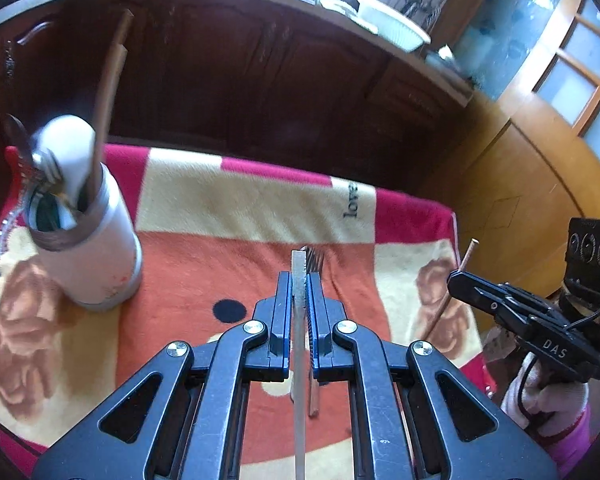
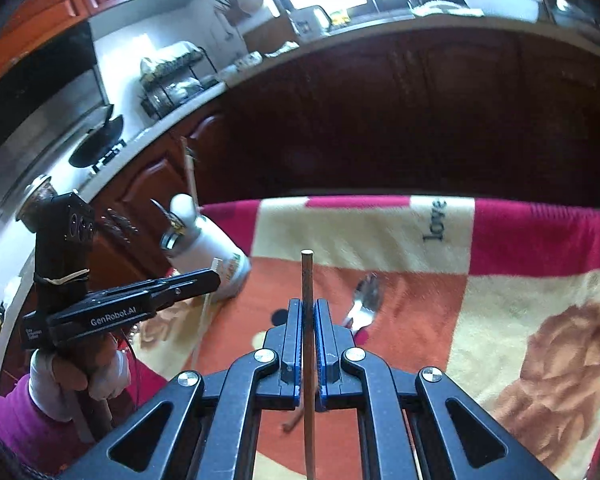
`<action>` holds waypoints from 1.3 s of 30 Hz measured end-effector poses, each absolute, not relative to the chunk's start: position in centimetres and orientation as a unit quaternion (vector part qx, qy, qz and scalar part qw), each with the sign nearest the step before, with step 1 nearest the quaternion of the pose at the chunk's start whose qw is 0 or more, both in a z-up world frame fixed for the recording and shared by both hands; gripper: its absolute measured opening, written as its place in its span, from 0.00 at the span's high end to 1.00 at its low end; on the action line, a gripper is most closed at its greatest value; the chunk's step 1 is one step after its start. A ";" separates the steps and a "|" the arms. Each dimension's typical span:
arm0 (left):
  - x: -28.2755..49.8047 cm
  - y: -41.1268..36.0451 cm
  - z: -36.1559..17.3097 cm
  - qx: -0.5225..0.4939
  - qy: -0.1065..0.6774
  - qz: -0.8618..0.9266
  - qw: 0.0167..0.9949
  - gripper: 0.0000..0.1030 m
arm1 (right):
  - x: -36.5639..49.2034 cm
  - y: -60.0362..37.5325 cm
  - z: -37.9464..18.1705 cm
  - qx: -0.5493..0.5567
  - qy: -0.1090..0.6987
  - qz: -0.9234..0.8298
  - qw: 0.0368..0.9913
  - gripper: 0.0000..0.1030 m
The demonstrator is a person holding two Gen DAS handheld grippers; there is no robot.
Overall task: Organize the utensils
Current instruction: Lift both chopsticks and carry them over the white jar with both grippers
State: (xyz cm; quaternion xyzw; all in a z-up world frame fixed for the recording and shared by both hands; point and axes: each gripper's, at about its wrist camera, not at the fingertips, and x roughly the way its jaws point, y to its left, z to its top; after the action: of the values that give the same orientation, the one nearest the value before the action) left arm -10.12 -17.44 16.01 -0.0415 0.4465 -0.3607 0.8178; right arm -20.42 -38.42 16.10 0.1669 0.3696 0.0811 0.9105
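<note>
Gripping thin stiff sticks: left gripper (image 1: 299, 292) clamps flat metal strip (image 1: 299, 276), right gripper (image 2: 308, 316) clamps wooden chopstick (image 2: 307, 280) mid-shaft; light, slippery, holder (image 1: 90, 248) frame-left.

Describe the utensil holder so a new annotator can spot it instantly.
On the red, cream and orange blanket, look to its far left corner in the left wrist view. The utensil holder is the upright white cylinder with a brown rim band, the only standing thing, with a white spoon sticking out.
</note>
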 end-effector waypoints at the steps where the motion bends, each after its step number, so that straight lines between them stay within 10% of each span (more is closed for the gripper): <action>1: -10.2 -16.9 16.6 -0.045 0.441 -0.360 0.821 0.95 | -20.5 -38.1 16.5 0.163 0.366 0.084 0.912 0.95; 23: -3.9 -4.5 27.5 -0.121 0.322 -0.276 0.897 0.95 | -13.2 -28.3 28.5 0.085 0.275 0.161 0.944 0.95; 39: 4.0 -3.8 24.2 -0.126 0.199 -0.188 0.954 0.95 | -4.5 -23.6 30.2 0.085 0.248 0.176 0.949 0.95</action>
State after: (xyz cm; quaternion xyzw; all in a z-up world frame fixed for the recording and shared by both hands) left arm 3.99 -3.83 24.19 -0.1262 0.1991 -0.1877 0.9535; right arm -4.51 -23.60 30.15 0.0854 0.2481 0.1764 0.9487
